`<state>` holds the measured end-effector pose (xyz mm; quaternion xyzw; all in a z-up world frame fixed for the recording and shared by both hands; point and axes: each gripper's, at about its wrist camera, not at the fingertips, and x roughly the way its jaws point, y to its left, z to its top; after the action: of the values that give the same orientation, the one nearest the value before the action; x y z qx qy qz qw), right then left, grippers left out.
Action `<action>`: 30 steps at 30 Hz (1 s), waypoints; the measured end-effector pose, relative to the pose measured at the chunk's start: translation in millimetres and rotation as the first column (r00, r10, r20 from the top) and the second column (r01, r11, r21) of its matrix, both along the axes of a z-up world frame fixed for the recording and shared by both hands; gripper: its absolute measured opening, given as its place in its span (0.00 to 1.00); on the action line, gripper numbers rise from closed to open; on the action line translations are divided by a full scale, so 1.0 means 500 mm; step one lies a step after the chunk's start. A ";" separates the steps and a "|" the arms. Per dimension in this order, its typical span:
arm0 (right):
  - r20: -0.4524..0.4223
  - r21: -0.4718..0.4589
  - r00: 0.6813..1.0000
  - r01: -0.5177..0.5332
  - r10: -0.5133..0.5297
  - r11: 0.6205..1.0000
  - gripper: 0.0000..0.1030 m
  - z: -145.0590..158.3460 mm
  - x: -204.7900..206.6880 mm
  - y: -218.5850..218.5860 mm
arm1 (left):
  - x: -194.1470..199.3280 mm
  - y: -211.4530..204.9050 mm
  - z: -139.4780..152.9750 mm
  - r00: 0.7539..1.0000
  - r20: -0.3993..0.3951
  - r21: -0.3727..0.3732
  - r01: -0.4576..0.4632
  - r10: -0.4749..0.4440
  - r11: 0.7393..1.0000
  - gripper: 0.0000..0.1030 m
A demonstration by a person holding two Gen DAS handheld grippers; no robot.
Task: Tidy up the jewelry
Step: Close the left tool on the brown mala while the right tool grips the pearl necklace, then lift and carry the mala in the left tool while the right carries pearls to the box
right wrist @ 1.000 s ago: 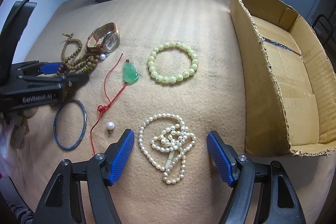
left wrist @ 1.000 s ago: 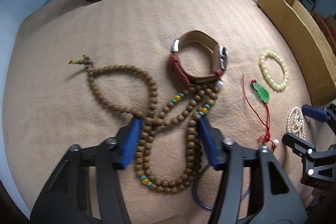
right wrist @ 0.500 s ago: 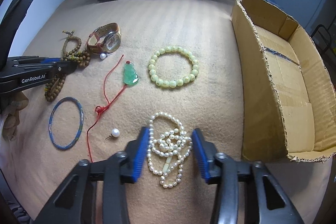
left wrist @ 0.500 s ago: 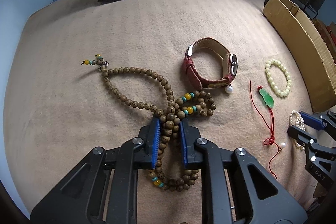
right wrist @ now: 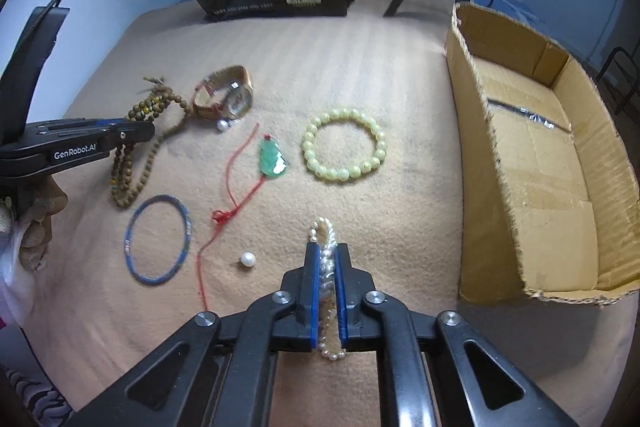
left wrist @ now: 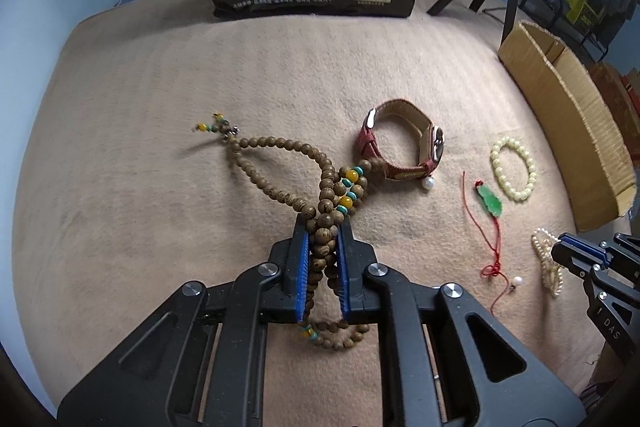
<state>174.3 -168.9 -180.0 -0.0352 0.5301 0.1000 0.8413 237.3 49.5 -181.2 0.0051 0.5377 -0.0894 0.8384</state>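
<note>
At the far left, the left gripper has its blue pads pinched tight on a bunch of strands of the wooden bead necklace. Part of the string hangs below the jaws, while a long loop trails forward over the beige blanket and its tasselled end looks barely off the cloth. One strand runs right up against the brown leather watch; I can't tell whether it is hooked under the strap. If it is, lifting the beads could drag the watch along or tip it over. A small loose pearl sits just beside the watch and might roll.

Further along lie a blue bangle, a green jade pendant on a red cord, another loose pearl and a pale green bead bracelet, all untouched.

Next, the right gripper is closed narrowly around the bunched pearl necklace. Loops stick out above and below the pads, so I'd guess the hold catches only some strands; a quick swing could let the rest slip free or snag.

On the far right stands the open cardboard box, nothing visible inside, likely where both pieces go. Its tall torn near wall could catch dangling loops.
</note>
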 end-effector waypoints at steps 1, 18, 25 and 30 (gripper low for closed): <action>0.010 0.002 1.000 -0.005 0.005 1.000 0.04 0.008 -0.002 0.001 | -0.002 0.003 0.007 1.000 0.005 -0.004 -0.003 0.003 1.000 0.10; 0.156 0.076 0.988 -0.021 0.009 0.997 0.04 0.139 -0.030 -0.026 | -0.054 0.009 0.165 0.991 0.130 -0.102 -0.025 0.038 0.994 0.10; 0.209 0.087 0.978 0.003 -0.021 0.996 0.04 0.185 -0.044 -0.069 | -0.078 -0.021 0.222 0.985 0.171 -0.140 0.006 0.018 0.990 0.10; 0.252 0.089 0.966 0.029 -0.051 0.996 0.04 0.221 -0.049 -0.107 | -0.094 -0.060 0.259 0.979 0.202 -0.159 0.043 -0.010 0.986 0.10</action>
<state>149.7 -222.1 -69.6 -0.0013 0.4139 0.1002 0.9048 190.3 19.4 -51.7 -0.0474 0.4413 -0.1431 0.8846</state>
